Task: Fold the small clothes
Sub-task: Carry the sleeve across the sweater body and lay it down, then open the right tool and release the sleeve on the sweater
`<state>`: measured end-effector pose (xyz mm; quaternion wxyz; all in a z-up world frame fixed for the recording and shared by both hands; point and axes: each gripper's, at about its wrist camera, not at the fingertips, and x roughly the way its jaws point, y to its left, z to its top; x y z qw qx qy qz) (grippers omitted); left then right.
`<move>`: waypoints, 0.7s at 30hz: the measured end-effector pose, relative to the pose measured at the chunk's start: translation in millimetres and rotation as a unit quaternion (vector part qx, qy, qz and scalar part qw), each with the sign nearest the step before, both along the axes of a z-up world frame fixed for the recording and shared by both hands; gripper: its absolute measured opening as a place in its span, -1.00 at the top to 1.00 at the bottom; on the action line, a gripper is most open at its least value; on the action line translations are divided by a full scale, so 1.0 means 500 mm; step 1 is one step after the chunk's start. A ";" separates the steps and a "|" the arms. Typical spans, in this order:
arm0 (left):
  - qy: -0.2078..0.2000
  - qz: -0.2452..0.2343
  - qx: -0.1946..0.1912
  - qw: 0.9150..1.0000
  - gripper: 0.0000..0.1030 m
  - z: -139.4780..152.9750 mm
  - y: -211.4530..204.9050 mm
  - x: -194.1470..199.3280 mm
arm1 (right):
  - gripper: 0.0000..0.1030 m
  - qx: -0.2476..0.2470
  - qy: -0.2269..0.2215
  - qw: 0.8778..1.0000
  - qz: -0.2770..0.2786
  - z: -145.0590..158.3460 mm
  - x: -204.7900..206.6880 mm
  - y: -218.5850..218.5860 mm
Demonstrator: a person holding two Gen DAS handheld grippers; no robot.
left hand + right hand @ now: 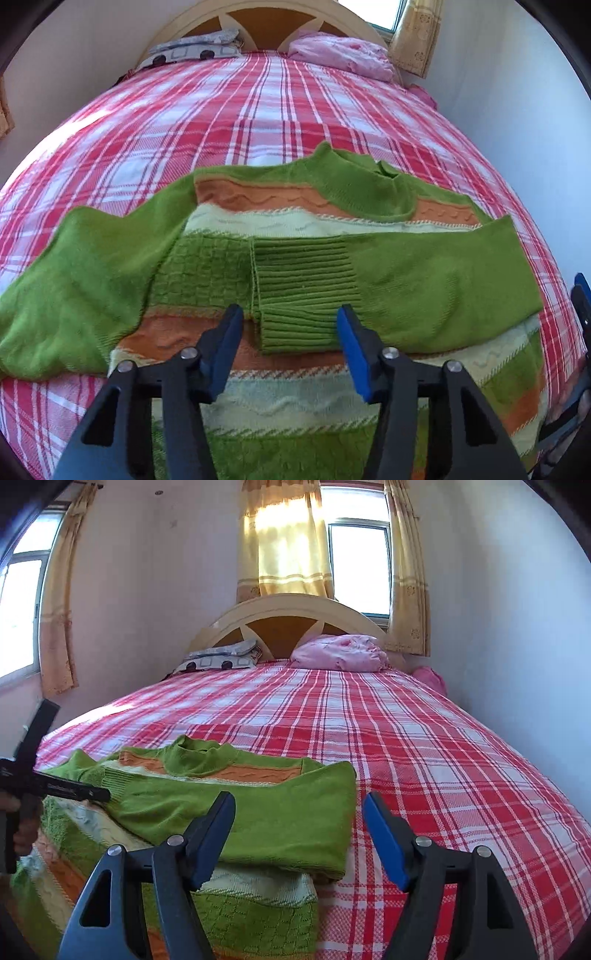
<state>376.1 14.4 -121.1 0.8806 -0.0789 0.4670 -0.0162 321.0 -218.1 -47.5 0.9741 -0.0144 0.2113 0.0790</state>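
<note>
A green knit sweater [229, 266] with orange and cream stripes lies flat on the red plaid bedspread [258, 110], collar away from me. One sleeve [424, 280] is folded across the chest, and its ribbed cuff [303, 295] rests in the middle. The other sleeve [74, 280] is spread out to the left. My left gripper [290, 325] stands open, its blue pads on either side of the cuff without pinching it. My right gripper [299, 812] is open over the fold of the sleeve [258, 819] at the sweater's right edge, holding nothing. The left gripper [55, 786] shows at the left of the right wrist view.
Two pillows, a patterned one [221, 657] and a pink one [340, 651], lie against the curved headboard [295, 609]. A wall [498, 627] runs along the bed's right side. Windows with yellow curtains [288, 546] are behind. Bare bedspread [424, 757] stretches right of the sweater.
</note>
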 end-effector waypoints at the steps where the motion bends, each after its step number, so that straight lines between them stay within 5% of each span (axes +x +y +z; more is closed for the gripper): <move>1: 0.006 0.004 -0.004 1.000 0.01 -0.006 -0.002 0.002 | -0.43 0.007 -0.005 1.000 -0.003 0.004 -0.002 -0.006; 2: -0.002 0.011 -0.005 1.000 0.01 -0.007 -0.003 -0.001 | -0.44 0.012 -0.008 1.000 -0.004 0.007 -0.002 -0.010; 6: -0.017 0.019 0.002 1.000 0.88 0.002 -0.005 -0.014 | -0.48 0.020 -0.003 1.000 0.002 -0.005 0.003 -0.006; 16: -0.072 0.013 -0.022 0.997 0.94 0.071 0.035 -0.053 | -0.50 0.027 -0.003 1.000 -0.014 -0.011 -0.010 -0.020; 21: -0.068 0.032 -0.033 0.997 0.94 0.055 0.075 -0.057 | -0.51 0.038 0.010 0.999 -0.028 -0.017 -0.002 -0.033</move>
